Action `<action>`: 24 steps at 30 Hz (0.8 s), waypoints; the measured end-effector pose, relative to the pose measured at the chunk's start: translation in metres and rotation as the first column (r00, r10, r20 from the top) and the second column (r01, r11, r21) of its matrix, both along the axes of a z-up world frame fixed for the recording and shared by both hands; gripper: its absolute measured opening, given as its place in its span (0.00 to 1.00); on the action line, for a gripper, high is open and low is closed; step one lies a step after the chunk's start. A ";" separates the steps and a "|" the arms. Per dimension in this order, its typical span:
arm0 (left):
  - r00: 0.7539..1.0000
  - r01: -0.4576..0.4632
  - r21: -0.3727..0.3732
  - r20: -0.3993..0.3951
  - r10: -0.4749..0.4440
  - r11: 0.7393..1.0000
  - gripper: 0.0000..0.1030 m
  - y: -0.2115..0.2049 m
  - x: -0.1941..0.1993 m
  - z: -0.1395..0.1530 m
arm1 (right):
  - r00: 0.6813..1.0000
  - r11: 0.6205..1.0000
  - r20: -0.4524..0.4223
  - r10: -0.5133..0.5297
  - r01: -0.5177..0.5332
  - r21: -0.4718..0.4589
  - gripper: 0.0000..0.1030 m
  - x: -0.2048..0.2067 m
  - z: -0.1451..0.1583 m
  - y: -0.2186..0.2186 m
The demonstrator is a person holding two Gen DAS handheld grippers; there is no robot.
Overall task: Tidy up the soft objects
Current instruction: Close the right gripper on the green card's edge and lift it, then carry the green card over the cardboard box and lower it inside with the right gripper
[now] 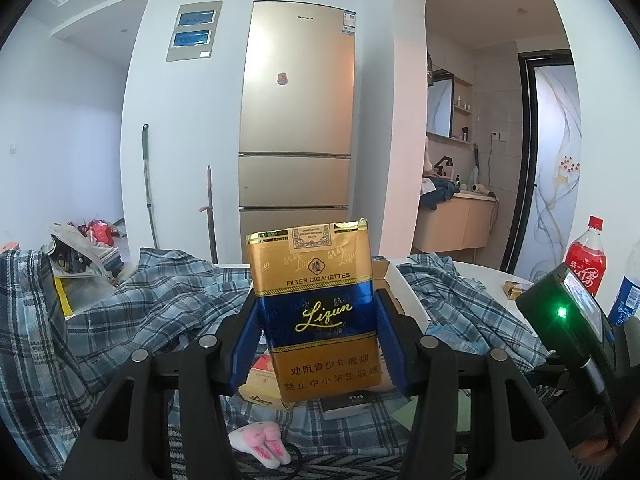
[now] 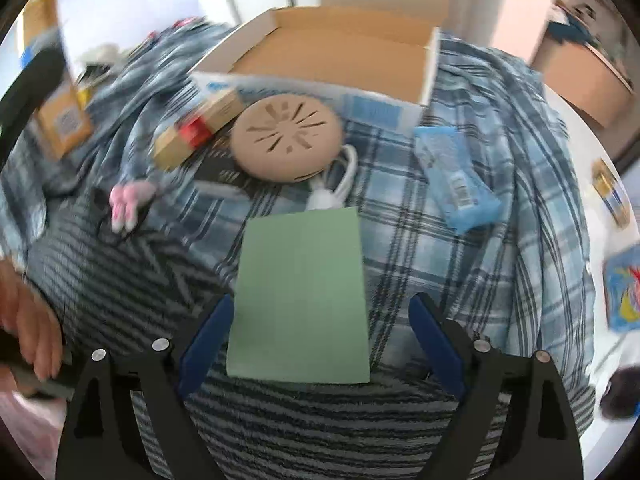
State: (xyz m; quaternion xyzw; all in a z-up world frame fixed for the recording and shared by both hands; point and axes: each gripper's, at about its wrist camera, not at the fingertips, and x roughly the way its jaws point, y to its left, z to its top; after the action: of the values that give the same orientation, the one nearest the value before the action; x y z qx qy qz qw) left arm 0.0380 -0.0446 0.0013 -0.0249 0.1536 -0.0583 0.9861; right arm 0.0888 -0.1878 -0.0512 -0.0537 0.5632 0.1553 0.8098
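My left gripper is shut on a gold and blue soft cigarette pack and holds it upright above the plaid cloth. The pack also shows blurred at the left edge of the right wrist view. My right gripper is open and empty, its blue fingers on either side of a green sheet that lies on the plaid cloth and a striped cloth. A pink and white plush toy lies to the left; it also shows in the left wrist view.
An open cardboard box sits at the back. A round beige disc, a white cable, a gold and red carton and a blue tissue pack lie on the cloth. A red soda bottle stands at right.
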 end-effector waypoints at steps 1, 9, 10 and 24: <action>1.000 -0.001 0.001 0.001 0.001 1.000 0.54 0.000 0.000 0.000 | 1.000 1.000 0.007 0.000 0.000 -0.008 0.86 -0.002 -0.001 0.002; 1.000 -0.004 -0.001 0.006 0.004 1.000 0.54 0.004 0.000 -0.001 | 0.994 0.991 0.097 0.043 -0.030 -0.130 0.86 -0.021 -0.007 0.023; 1.000 -0.005 -0.001 0.006 0.005 1.000 0.54 0.004 0.000 -0.001 | 0.993 0.990 0.111 0.046 -0.030 -0.138 0.86 -0.023 -0.006 0.024; 0.999 -0.014 0.013 0.029 0.013 1.000 0.54 0.004 -0.003 0.001 | 0.969 0.996 0.247 0.002 0.020 -0.087 0.67 -0.034 0.018 0.013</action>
State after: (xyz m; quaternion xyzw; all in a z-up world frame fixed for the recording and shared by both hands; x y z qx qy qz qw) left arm 0.0347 -0.0410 0.0019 -0.0184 0.1395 -0.0509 0.9887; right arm 0.0551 -0.1747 -0.0331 -0.1058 0.4646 0.1186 0.8712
